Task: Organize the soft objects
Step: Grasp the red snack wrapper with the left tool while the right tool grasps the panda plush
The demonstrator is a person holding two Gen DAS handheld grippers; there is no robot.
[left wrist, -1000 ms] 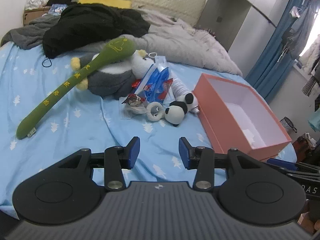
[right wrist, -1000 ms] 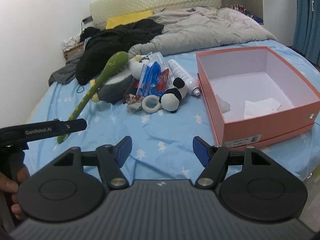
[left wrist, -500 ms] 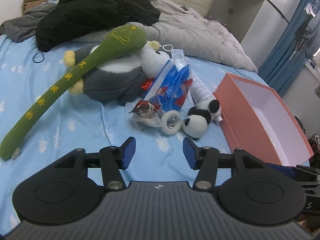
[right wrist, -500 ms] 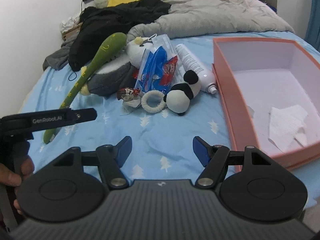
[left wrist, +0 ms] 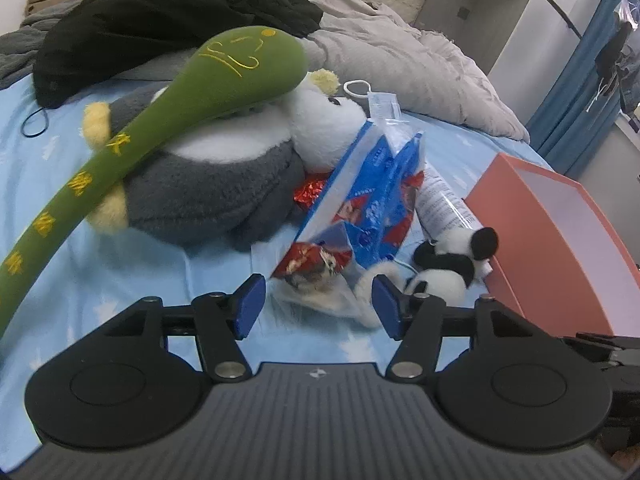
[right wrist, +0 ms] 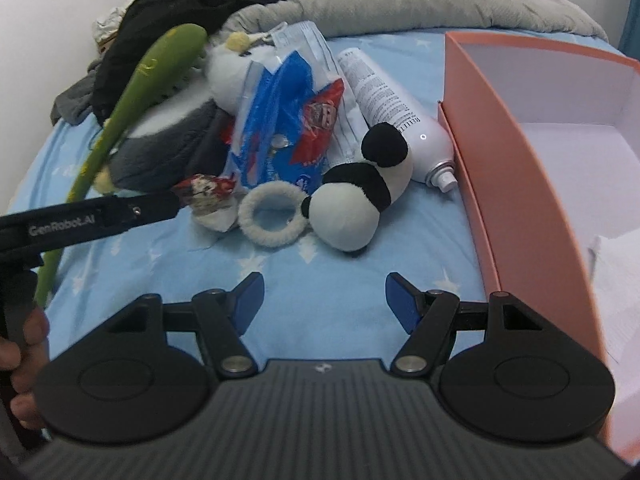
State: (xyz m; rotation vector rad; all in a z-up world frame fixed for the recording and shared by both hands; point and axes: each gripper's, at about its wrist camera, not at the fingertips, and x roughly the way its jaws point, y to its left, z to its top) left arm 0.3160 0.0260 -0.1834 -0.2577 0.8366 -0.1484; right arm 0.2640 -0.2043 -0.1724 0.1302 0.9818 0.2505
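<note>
Bed, blue star-print sheet [right wrist: 340,280], pink box [right wrist: 500,184] at right edge, open

Panda plush [right wrist: 356,200] lies beside box, touching white fluffy ring [right wrist: 272,220]; judged light, squashy, best pinched across round body

Left tool [left wrist: 318,304] jaws opening, empty, snack wrapper [left wrist: 316,260] just ahead

Right tool [right wrist: 324,298] spread wide, empty, short of panda

A home bedroom: bed [left wrist: 120,264] with rumpled duvet [left wrist: 400,52], curtains [left wrist: 576,92].

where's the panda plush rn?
Right wrist view, centre: the panda plush lies on the blue bedsheet, between the fluffy white ring and the white spray can, left of the pink box.
</note>
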